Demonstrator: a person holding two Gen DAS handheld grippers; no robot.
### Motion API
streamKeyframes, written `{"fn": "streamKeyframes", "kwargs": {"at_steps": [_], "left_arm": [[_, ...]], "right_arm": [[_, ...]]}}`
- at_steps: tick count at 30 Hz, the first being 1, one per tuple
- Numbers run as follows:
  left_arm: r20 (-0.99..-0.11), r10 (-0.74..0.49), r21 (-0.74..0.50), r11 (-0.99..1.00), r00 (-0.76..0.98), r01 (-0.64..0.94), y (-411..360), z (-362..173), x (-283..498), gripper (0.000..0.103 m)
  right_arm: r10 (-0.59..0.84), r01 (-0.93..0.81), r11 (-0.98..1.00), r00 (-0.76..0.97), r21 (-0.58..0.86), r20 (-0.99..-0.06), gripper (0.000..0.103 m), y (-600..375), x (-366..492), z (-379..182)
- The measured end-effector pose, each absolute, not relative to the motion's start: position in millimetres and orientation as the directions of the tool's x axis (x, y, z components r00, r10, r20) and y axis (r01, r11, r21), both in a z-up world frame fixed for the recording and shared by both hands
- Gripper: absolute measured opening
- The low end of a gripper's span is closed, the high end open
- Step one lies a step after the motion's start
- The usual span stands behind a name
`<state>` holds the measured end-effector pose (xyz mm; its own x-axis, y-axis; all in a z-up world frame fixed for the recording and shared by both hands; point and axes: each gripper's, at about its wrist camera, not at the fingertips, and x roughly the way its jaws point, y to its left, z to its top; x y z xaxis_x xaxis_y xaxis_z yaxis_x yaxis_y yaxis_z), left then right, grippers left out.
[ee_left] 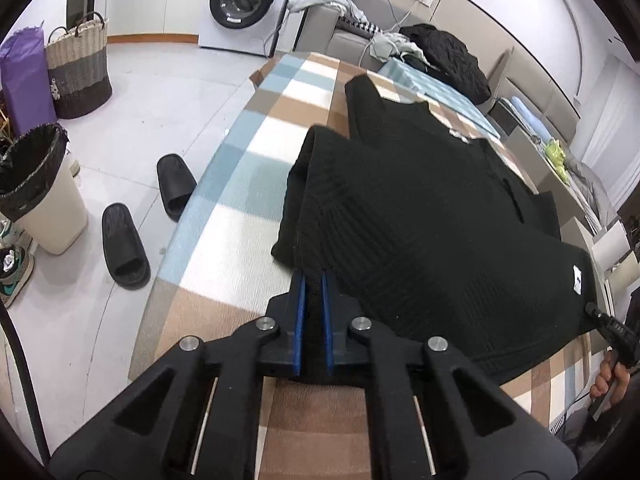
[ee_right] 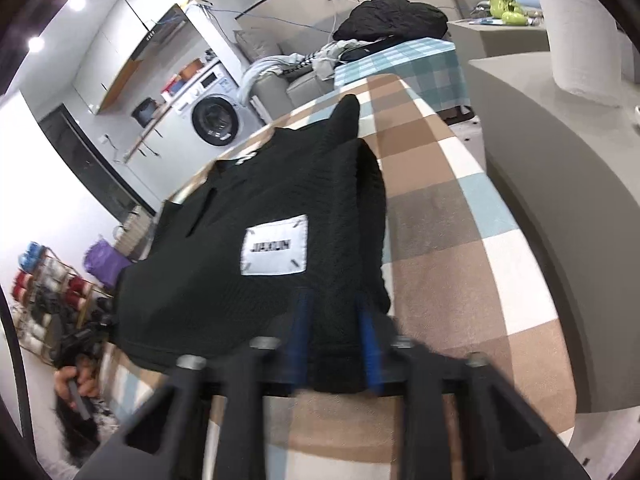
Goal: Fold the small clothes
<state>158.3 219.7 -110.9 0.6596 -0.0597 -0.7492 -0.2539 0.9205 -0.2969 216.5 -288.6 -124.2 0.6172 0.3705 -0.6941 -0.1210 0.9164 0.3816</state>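
Lying on the checked surface (ee_left: 224, 232), the black sweater (ee_left: 420, 216) is half folded. The left claw (ee_left: 314, 280) is clamped on its hem. The right claw (ee_right: 332, 304) pinches the hem too.

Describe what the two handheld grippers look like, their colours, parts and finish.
Both match. The left gripper has a matte black plastic body with angular linkage arms, round silver pivot bolts, thin metal rods in slots, and flat blue pads lining its two fingers. The right gripper shows the same black frame, silver bolts and blue pads, though blurred. No cables or markings show.
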Motion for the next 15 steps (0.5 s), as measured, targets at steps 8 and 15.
{"fn": "streamKeyframes", "kwargs": {"at_steps": [8,15], "left_arm": [[-0.656,-0.049,-0.313,0.926,0.753,-0.212,225.7,-62.5,187.6,0.003],[-0.584,-0.012,-0.303,0.931,0.812,-0.204,237.2,-19.9,264.6,0.003]], "right_arm": [[0.456,-0.152,0.854,0.677,0.497,-0.577,0.006,-290.8,246.4,-80.0],[0.41,-0.112,0.854,0.746,0.507,-0.525,0.006,-278.2,315.1,-42.7]]}}
